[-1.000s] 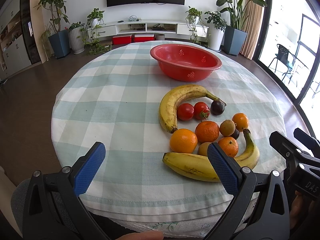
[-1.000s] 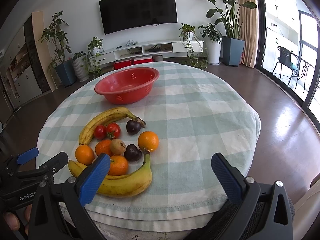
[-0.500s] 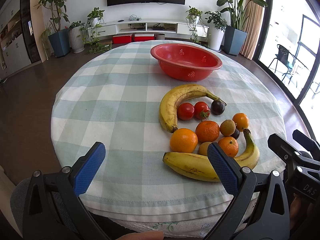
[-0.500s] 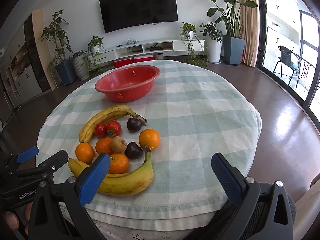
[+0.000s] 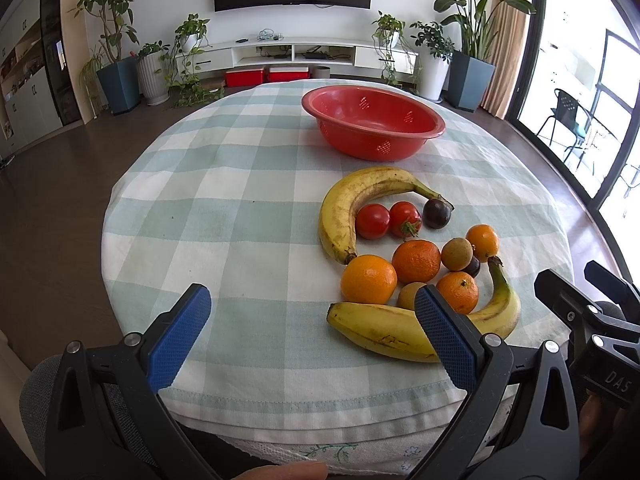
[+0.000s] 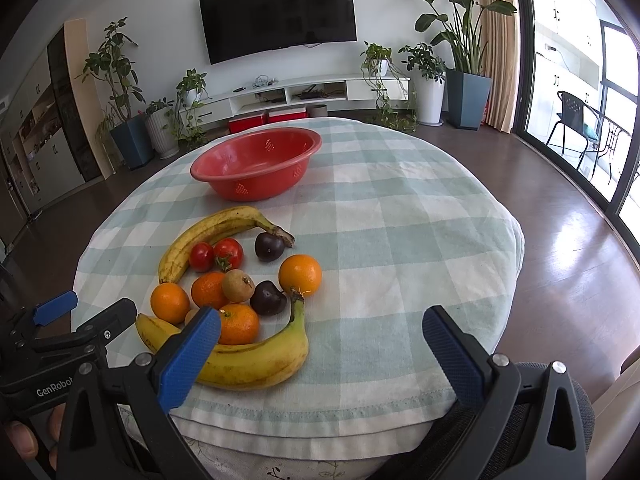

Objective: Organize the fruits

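Observation:
A red bowl (image 5: 372, 122) stands empty at the far side of the round table; it also shows in the right wrist view (image 6: 256, 164). Nearer lie two bananas, a far banana (image 5: 360, 196) and a near banana (image 5: 384, 332), with two tomatoes (image 5: 372, 221), several oranges (image 5: 368, 279), brown kiwis (image 5: 457, 253) and dark plums (image 5: 437, 213) between them. My left gripper (image 5: 310, 336) is open and empty above the table's near edge, left of the fruit. My right gripper (image 6: 320, 354) is open and empty above the near edge, its left finger over the near banana (image 6: 256, 364).
The table wears a green and white checked cloth (image 5: 240, 208). Beyond it are a TV stand (image 5: 296, 54), potted plants (image 5: 120, 76) and glass doors with a chair (image 6: 576, 120) at the right. Dark wooden floor surrounds the table.
Both grippers have crept slightly forward and up toward the table; the fruit and bowl have not moved.

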